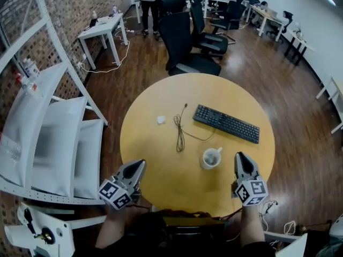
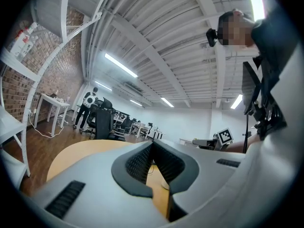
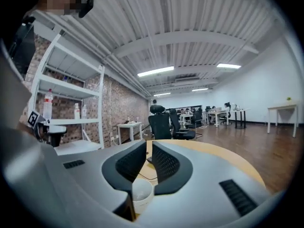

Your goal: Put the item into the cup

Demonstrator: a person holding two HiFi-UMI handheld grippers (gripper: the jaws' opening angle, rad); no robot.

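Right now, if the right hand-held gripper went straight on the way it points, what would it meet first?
Probably the keyboard. The right hand-held gripper points across the table, with the cup just to its left; how high it hangs is unclear.

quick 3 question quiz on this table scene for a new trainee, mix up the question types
1. True or false: the small white item is already in the cup.
2. Which lies nearest the right gripper? A cup B small white item C office chair
3. Fill in: the black cable runs to the ___.
Key: 1 false; 2 A; 3 keyboard.
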